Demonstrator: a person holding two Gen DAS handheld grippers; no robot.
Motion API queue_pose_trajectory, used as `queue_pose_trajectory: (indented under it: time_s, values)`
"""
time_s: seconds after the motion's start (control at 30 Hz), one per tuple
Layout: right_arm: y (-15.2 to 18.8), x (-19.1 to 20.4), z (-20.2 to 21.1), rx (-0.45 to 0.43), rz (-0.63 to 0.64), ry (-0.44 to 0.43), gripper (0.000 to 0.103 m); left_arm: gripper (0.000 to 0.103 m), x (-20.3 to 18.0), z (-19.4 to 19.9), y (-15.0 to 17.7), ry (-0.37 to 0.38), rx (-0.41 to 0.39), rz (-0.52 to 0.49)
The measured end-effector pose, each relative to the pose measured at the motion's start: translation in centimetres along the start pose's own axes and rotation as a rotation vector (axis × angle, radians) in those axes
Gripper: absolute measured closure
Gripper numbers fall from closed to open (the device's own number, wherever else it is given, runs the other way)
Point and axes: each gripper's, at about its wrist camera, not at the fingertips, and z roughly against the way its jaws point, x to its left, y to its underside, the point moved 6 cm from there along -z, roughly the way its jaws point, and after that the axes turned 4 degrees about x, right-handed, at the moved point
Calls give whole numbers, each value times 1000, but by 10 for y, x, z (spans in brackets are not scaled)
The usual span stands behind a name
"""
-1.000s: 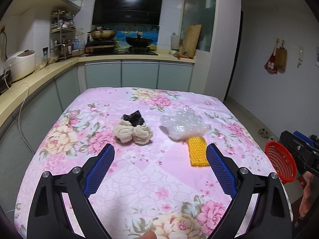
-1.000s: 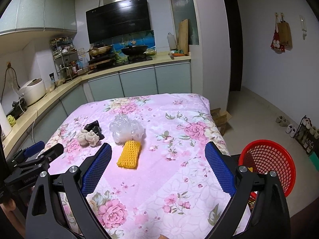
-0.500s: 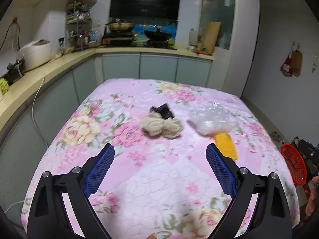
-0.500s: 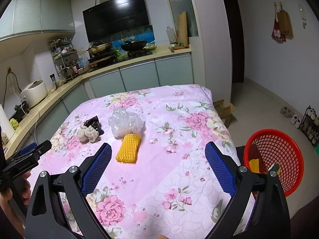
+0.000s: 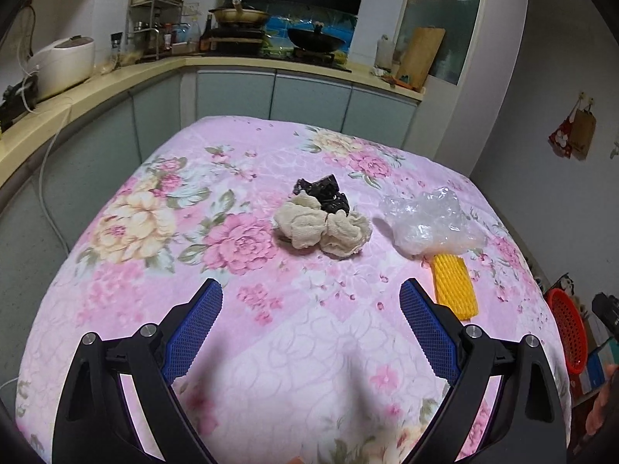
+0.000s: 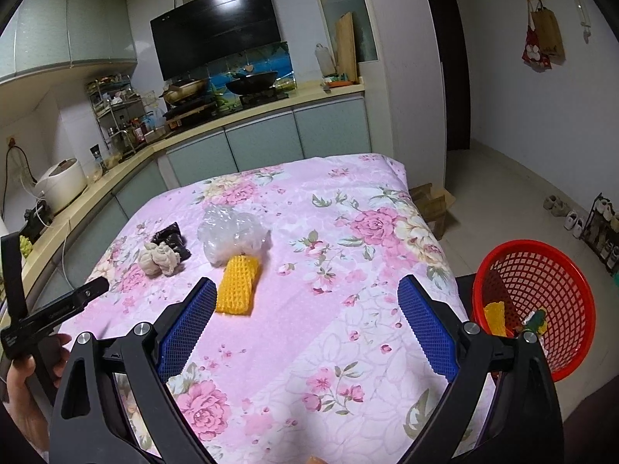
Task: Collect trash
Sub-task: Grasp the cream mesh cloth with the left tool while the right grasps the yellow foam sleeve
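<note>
Trash lies mid-table on a pink floral cloth [image 5: 154, 232]: a crumpled beige rag [image 5: 321, 228] [image 6: 159, 258], a black wrapper [image 5: 323, 191] [image 6: 170, 240] behind it, a clear plastic bag [image 5: 431, 224] [image 6: 232, 235] and a yellow foam net [image 5: 453, 284] [image 6: 236, 289]. My left gripper [image 5: 311, 295] is open, short of the rag, nothing between its fingers. My right gripper [image 6: 305, 292] hangs open over the table's near part, right of the yellow net. A red basket [image 6: 541, 309] [image 5: 568, 330] stands off the table's right side, holding a few scraps.
Kitchen counter [image 5: 96, 85] runs along the left and back with a rice cooker [image 5: 64, 63] and a stove with pans [image 6: 251, 81]. A hand [image 6: 19, 379] holds the left gripper's handle. A shoe rack [image 6: 603, 228] and open floor lie to the right.
My left gripper has swung left and come closer to the beige rag, which now sits straight ahead. The right gripper has shifted slightly; the basket looks nearer. Both stay open.
</note>
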Motion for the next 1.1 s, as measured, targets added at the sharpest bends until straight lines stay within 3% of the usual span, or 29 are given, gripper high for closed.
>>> queue_pose_trajectory:
  time_s: [0.2,0.37,0.67,0.9,1.1]
  values:
    - [0,-6,-7,12,-9,16,11,13,-14,-29,-21,28,28,-49]
    - [3,-8,-16,34,-10,22,11,14,-16,-64,-27,76,101,-18]
    - [5,-13,-29,66,-21,27,11,17,-19,-97,-48,22,91,-44]
    - [6,-18,-32,76,-28,35,11,40,-17,-120,-46,3,136,-69]
    - [8,-17,-31,82,-35,31,11,62,-12,-113,-44,9,126,-86]
